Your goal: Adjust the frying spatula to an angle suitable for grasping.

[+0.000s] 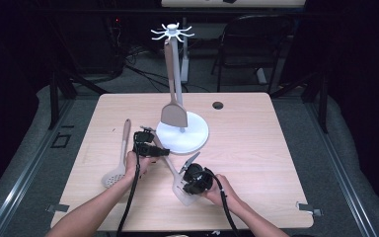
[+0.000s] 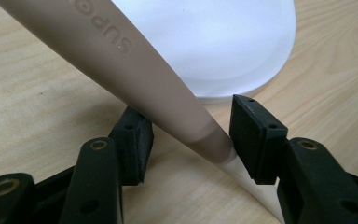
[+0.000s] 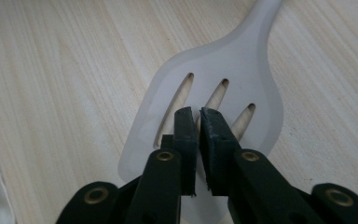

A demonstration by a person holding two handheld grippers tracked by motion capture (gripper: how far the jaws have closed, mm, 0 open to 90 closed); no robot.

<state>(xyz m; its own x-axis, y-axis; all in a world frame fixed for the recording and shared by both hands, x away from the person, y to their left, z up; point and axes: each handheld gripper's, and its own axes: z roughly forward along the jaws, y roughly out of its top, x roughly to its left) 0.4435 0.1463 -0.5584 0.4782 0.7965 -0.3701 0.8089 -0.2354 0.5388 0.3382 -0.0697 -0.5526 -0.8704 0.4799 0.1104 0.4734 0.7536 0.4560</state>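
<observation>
A slotted turner [image 1: 171, 170] lies on the wooden table [image 1: 256, 148], its beige handle [image 2: 121, 60] running toward the white stand base [image 2: 214, 42] and its pale head [image 3: 242, 65] near the front. My left gripper [image 1: 164, 152] straddles the handle close to where beige meets white. In the left gripper view, the left gripper [image 2: 191, 135] has a pad on either side and a gap on the left side. My right gripper [image 1: 186, 186] is over the head. In the right gripper view the right gripper [image 3: 198, 112] is shut, tips at the slots; whether they pinch anything I cannot tell.
A white utensil stand [image 1: 182, 136] stands mid-table with a beige spatula [image 1: 172, 116] hanging from its top hooks. A slotted spoon [image 1: 114, 177] lies left of my left hand. A cable hole [image 1: 217, 105] is at the back. A chair [image 1: 256, 44] stands beyond the table.
</observation>
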